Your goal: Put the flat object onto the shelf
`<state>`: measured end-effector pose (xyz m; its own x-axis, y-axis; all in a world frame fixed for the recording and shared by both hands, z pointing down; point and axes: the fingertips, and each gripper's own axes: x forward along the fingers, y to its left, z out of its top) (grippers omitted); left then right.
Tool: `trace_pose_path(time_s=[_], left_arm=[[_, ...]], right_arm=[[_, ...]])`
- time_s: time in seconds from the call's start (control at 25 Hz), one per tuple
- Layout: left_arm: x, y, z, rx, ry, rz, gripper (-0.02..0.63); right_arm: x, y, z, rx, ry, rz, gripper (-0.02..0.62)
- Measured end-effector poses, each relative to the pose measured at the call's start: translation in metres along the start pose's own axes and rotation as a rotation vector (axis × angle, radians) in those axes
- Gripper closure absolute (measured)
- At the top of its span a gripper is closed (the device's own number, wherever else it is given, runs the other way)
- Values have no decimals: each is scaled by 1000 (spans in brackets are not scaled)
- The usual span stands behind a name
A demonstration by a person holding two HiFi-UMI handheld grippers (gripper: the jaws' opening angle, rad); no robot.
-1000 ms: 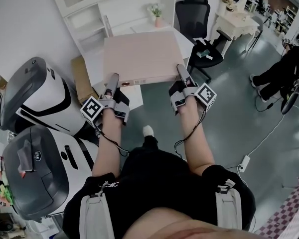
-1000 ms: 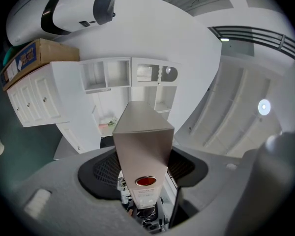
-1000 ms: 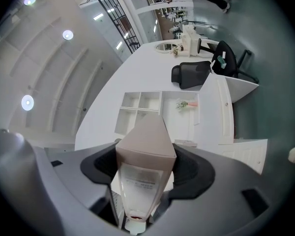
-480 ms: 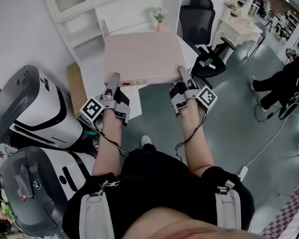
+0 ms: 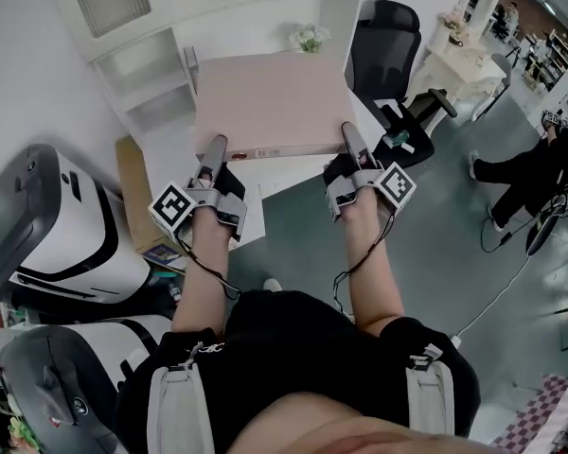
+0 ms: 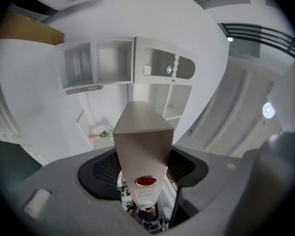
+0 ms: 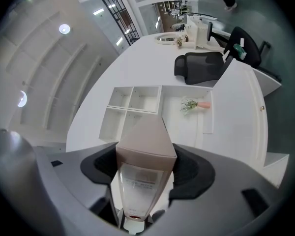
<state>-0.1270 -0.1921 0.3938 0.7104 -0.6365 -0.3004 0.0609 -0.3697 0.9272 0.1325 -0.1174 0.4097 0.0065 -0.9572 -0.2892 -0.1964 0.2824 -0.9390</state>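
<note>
So you've got the flat object [image 5: 270,102], a pale pink binder-looking thing, held level out in front of you by its near edge. The left gripper [image 5: 213,154] is clamped on the left corner and the right gripper [image 5: 350,142] on the right one. Both gripper views back that up: the spine end sits right between the black pads, squeezed on both sides, with the red dot and label facing the camera [image 6: 143,146].

What's different from a second ago is mostly everything around you, not the grip. Both grippers sit on the same corners as before and the jaws haven't budged. The white shelf unit [image 5: 142,74] now fills more of the top of the head view, with its open compartments just past the object's far edge. The little plant [image 5: 310,36] now peeks out right above that far edge. The two white pods [image 5: 47,225] on your left have slid down and toward the frame edge, and the office chair [image 5: 388,45] has drifted right. The cardboard box [image 5: 133,192] on the floor shows more too.

The object isn't on any shelf yet; it's in the air in front of the unit.
</note>
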Motion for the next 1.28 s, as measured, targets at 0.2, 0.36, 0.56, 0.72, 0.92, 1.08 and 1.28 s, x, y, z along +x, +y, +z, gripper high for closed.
trace_pose_path(time_s=[0.2,0.36,0.56,0.72,0.92,1.08,1.28], left_arm=[[47,21,30,4,4,23,324],[71,25,51,22,8,12,324],[84,36,67,20,8,19,324],[90,44,78,13,-2,36,322],[86,43,83,35,-40,47,322],[93,40,92,55,-75,39,322],[106,44,105,63,-128,41,324]], right_arm=[[57,-21,11,9,-3,-21,296],[87,-26,11,15,3,-7,296],[112,-34,9,13,6,-12,296],[127,-42,5,25,12,-21,296],[140,-45,1,43,45,1,296],[162,-43,2,46,83,32,296],[195,-47,3,55,129,47,296]])
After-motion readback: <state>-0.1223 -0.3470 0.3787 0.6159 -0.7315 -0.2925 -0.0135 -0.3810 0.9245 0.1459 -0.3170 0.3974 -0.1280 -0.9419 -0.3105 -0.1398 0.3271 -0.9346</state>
